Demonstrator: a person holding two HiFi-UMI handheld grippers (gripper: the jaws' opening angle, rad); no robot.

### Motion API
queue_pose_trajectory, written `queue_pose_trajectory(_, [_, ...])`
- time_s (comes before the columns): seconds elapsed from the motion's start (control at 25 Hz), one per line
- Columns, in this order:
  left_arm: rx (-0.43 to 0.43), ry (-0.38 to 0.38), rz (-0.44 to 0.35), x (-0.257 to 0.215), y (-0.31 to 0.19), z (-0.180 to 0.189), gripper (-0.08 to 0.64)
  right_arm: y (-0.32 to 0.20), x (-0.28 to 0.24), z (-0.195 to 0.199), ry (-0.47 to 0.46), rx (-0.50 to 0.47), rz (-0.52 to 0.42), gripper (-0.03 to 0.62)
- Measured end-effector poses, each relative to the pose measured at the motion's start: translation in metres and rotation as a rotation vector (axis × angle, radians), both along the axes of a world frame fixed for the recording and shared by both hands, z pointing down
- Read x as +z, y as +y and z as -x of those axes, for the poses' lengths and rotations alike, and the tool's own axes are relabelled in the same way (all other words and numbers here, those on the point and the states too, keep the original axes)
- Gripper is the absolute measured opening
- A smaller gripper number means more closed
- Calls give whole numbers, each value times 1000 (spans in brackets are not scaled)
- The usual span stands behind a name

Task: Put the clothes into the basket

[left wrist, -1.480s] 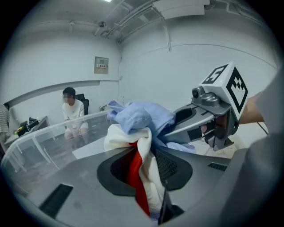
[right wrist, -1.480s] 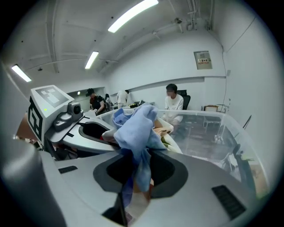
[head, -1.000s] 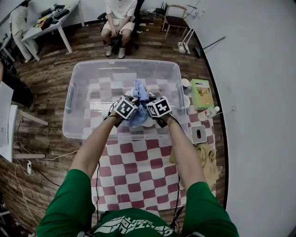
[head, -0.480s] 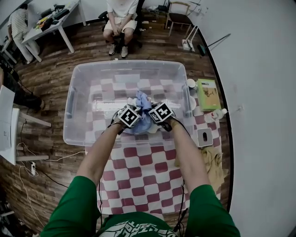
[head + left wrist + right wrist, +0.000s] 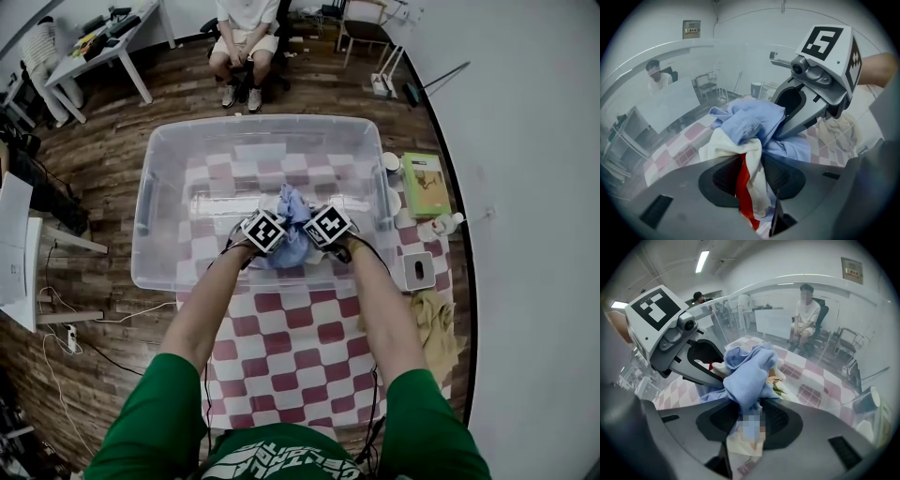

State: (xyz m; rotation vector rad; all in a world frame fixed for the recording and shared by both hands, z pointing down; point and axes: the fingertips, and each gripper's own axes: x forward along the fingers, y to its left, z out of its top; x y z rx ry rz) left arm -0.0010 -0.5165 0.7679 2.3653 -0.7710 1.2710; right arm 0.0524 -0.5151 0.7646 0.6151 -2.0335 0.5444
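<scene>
Blue and white cloth bunches between the two grippers: the clothes (image 5: 287,223) hang just inside the near wall of the basket (image 5: 253,121), a clear plastic tub, about midway along that wall. Against the earlier head views the bundle has come lower, from rim level down towards the basket's floor, and both sets of jaws have just been opening. The left gripper (image 5: 752,161) has a white and red fold between its pads, and the right gripper (image 5: 747,404) has a blue fold. Each fold touches both pads, so I judge the hold slack but not yet let go. That suggests the release is under way and this load is nearly delivered.

The bundle is a crumpled lump more than a flat piece. Its long axis seems to run from the basket's near wall towards the far wall, tilted upward, with the loose blue end pointing at the far wall and the pinched end nearest the person.
</scene>
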Motion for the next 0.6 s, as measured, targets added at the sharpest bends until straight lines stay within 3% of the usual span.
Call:
queue_pose_trajectory(0.28, [-21,-56,37,12,3,15,189,10,2,-11,58,-10,36,179])
queue_pose_trajectory(0.44, [-38,-83,54,8,4,30,189,10,-12,-16,59,4,20,181])
queue_pose_trajectory(0.6, [-40,-84,17,-9,0,36,189,6,-29,-23,43,16,-15,180])
